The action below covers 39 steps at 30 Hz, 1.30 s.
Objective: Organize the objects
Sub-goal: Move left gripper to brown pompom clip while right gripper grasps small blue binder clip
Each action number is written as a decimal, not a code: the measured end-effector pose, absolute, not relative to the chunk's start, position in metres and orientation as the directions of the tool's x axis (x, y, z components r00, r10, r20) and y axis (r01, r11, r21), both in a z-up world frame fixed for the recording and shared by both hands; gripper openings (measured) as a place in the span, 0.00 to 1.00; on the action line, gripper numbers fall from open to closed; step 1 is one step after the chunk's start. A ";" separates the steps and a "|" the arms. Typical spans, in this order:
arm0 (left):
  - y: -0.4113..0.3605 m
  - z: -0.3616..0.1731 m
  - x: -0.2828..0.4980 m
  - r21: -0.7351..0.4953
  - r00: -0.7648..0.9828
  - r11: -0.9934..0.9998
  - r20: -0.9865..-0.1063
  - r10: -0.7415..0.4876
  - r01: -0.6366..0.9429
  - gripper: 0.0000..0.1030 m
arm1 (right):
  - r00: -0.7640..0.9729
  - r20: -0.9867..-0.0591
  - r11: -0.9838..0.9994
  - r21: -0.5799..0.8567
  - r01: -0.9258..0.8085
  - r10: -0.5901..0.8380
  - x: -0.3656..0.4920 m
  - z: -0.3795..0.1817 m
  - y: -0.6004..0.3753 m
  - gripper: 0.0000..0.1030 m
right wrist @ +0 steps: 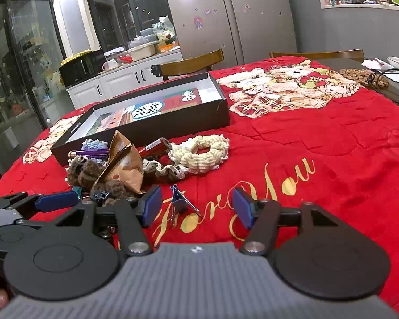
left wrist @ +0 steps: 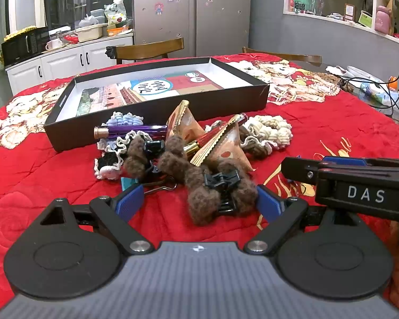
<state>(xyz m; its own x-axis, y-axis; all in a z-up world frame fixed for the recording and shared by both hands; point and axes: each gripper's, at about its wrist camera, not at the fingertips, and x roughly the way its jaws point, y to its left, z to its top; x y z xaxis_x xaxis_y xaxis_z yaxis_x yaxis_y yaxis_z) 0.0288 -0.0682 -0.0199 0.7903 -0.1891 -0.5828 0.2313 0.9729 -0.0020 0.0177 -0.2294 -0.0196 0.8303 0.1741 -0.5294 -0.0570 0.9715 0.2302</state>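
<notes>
A pile of small objects lies on the red cloth in front of a shallow black box (left wrist: 157, 111). It holds a brown furry scrunchie (left wrist: 196, 186) with black claw clips (left wrist: 220, 183), a purple tube (left wrist: 130, 130), a red tube (left wrist: 215, 135), brown paper packets (left wrist: 220, 148) and a cream scrunchie (left wrist: 268, 130). My left gripper (left wrist: 196, 203) is open, its fingers on either side of the brown scrunchie. My right gripper (right wrist: 196, 206) is open just above a blue binder clip (right wrist: 179, 202). The box (right wrist: 146, 127) and cream scrunchie (right wrist: 199, 154) show in the right wrist view too.
The box has printed sheets inside. Two wooden chairs (left wrist: 149, 50) stand behind the table. Cables and clutter (left wrist: 380, 90) lie at the far right edge. A cork mat (right wrist: 364, 77) sits on the far right. Red cloth (right wrist: 332, 159) stretches to the right of the pile.
</notes>
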 end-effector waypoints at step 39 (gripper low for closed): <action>-0.063 -0.016 0.025 -0.088 0.780 0.962 -0.569 -0.262 0.259 0.51 | 0.805 -0.540 0.932 0.360 -0.045 0.248 0.025 -0.018 -0.248 0.21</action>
